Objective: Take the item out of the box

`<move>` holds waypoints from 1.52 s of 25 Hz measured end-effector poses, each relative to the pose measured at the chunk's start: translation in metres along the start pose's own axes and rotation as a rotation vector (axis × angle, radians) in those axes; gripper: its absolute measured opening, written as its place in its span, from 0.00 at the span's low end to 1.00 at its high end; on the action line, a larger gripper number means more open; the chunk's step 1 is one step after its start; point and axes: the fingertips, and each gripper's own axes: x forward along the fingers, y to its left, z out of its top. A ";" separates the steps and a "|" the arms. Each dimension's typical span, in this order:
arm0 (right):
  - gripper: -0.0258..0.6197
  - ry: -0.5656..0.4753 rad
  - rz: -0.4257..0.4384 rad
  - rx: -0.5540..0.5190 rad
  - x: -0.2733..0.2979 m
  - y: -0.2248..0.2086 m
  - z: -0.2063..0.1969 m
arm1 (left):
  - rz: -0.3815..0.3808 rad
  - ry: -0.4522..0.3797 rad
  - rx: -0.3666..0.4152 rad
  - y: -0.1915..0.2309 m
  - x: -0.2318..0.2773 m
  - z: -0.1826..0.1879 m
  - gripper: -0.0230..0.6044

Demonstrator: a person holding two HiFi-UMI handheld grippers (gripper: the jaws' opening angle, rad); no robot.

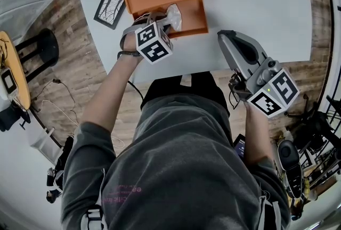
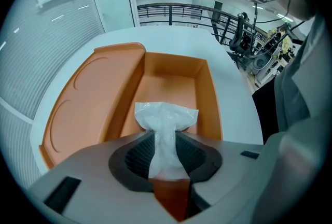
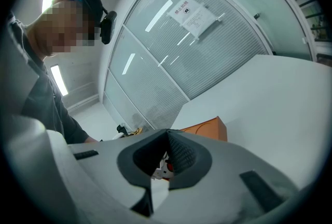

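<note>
The bag (image 2: pixel 166 132), a small pouch of thin white film, sits in the open tray of the box (image 1: pixel 198 17), just above centre in the head view. In the left gripper view its long axis runs up the frame from bottom centre. Its narrow, gathered end is toward us and its wider, flat-edged end points away, toward the tray's far wall. We cannot tell whether that free end rests on the tray floor.

The left gripper (image 2: pixel 167 141) points steeply down into the tray. Its jaws are pinching the bag at the gathered neck, and the film is squeezed thin between them.

We judge the step in hand to be the lift-out. To do it well we should:
- hold the pinch firm, since film this thin looks slippery and could slide out;
- rise straight up along the bag's axis until the flared end is above the tray's walls;
- only then carry it sideways, so it does not snag on a wall or on the lid lying open behind.

The box looks light and may shift or lift with the bag.

The right gripper (image 1: pixel 222 36) rests well apart at the right of the white bench (image 1: pixel 256 5). Its jaws are pressed together on nothing, and it could steady the box if needed.
</note>
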 end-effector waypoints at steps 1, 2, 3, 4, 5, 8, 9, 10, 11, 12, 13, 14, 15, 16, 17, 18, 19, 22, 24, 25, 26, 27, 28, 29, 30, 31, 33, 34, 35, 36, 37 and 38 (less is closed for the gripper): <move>0.05 0.000 0.002 -0.002 0.000 0.001 0.001 | -0.004 -0.006 -0.008 0.000 -0.001 0.001 0.24; 0.05 0.000 0.003 -0.004 0.001 0.002 0.002 | -0.007 -0.011 -0.014 0.000 -0.003 0.001 0.24; 0.05 0.000 0.005 -0.007 0.001 0.004 0.003 | -0.008 -0.018 -0.018 0.000 -0.006 0.002 0.23; 0.05 0.000 0.006 -0.009 0.001 0.005 0.004 | -0.008 -0.028 -0.020 0.000 -0.009 0.004 0.22; 0.05 -0.001 0.008 -0.012 0.001 0.006 0.005 | -0.006 -0.040 -0.022 0.000 -0.013 0.006 0.22; 0.05 -0.004 0.011 -0.022 0.002 0.008 0.008 | 0.003 -0.070 -0.032 0.001 -0.021 0.011 0.21; 0.04 -0.005 0.012 -0.026 0.002 0.009 0.009 | 0.005 -0.079 -0.037 0.001 -0.024 0.012 0.21; 0.05 -0.005 0.014 -0.029 0.002 0.010 0.009 | 0.007 -0.090 -0.042 0.001 -0.026 0.014 0.20; 0.04 -0.006 0.016 -0.033 0.002 0.010 0.010 | 0.009 -0.101 -0.049 0.000 -0.030 0.016 0.20; 0.05 -0.007 0.018 -0.036 0.003 0.011 0.011 | 0.011 -0.115 -0.057 0.000 -0.033 0.018 0.20; 0.05 -0.008 0.020 -0.040 0.003 0.013 0.012 | 0.012 -0.129 -0.066 0.000 -0.037 0.020 0.20; 0.05 -0.010 0.022 -0.044 0.003 0.014 0.014 | 0.013 -0.143 -0.076 0.001 -0.041 0.022 0.20; 0.05 -0.011 0.024 -0.049 0.003 0.016 0.016 | 0.016 -0.155 -0.086 0.001 -0.045 0.024 0.20; 0.05 -0.011 0.025 -0.054 0.003 0.017 0.017 | 0.019 -0.167 -0.094 0.001 -0.050 0.025 0.20; 0.05 -0.011 0.026 -0.059 0.004 0.019 0.019 | 0.022 -0.177 -0.101 0.002 -0.054 0.027 0.20; 0.04 -0.011 0.028 -0.063 0.004 0.020 0.020 | 0.026 -0.188 -0.107 0.003 -0.058 0.028 0.20; 0.05 -0.011 0.030 -0.068 0.004 0.021 0.021 | 0.031 -0.198 -0.112 0.004 -0.062 0.030 0.20; 0.05 -0.013 0.036 -0.082 0.005 0.026 0.025 | 0.051 -0.230 -0.124 0.008 -0.075 0.034 0.20; 0.05 -0.014 0.039 -0.093 0.005 0.030 0.028 | 0.067 -0.253 -0.135 0.011 -0.085 0.037 0.20; 0.05 -0.015 0.040 -0.098 0.005 0.032 0.030 | 0.074 -0.265 -0.142 0.013 -0.091 0.038 0.20; 0.05 -0.016 0.042 -0.104 0.006 0.034 0.031 | 0.080 -0.277 -0.150 0.014 -0.096 0.039 0.20; 0.05 -0.017 0.044 -0.110 0.006 0.036 0.033 | 0.085 -0.289 -0.158 0.016 -0.101 0.041 0.20; 0.05 -0.019 0.046 -0.116 0.006 0.038 0.035 | 0.090 -0.301 -0.165 0.017 -0.106 0.042 0.20; 0.05 -0.020 0.048 -0.123 0.006 0.040 0.036 | 0.095 -0.312 -0.173 0.018 -0.111 0.043 0.20; 0.04 -0.021 0.049 -0.129 0.006 0.043 0.038 | 0.101 -0.323 -0.178 0.019 -0.116 0.045 0.20; 0.05 -0.022 0.051 -0.135 0.006 0.045 0.040 | 0.106 -0.335 -0.183 0.020 -0.122 0.046 0.20; 0.05 -0.023 0.054 -0.146 0.008 0.049 0.043 | 0.116 -0.357 -0.189 0.022 -0.132 0.048 0.20; 0.05 -0.024 0.055 -0.151 0.009 0.051 0.044 | 0.119 -0.368 -0.193 0.023 -0.138 0.050 0.20; 0.05 -0.025 0.057 -0.156 0.010 0.053 0.046 | 0.120 -0.380 -0.198 0.024 -0.143 0.051 0.20; 0.05 -0.025 0.058 -0.161 0.010 0.054 0.048 | 0.121 -0.393 -0.203 0.025 -0.149 0.053 0.20; 0.05 -0.026 0.058 -0.166 0.011 0.056 0.049 | 0.125 -0.407 -0.207 0.026 -0.155 0.055 0.19; 0.05 -0.027 0.059 -0.170 0.011 0.058 0.051 | 0.131 -0.422 -0.210 0.028 -0.162 0.058 0.20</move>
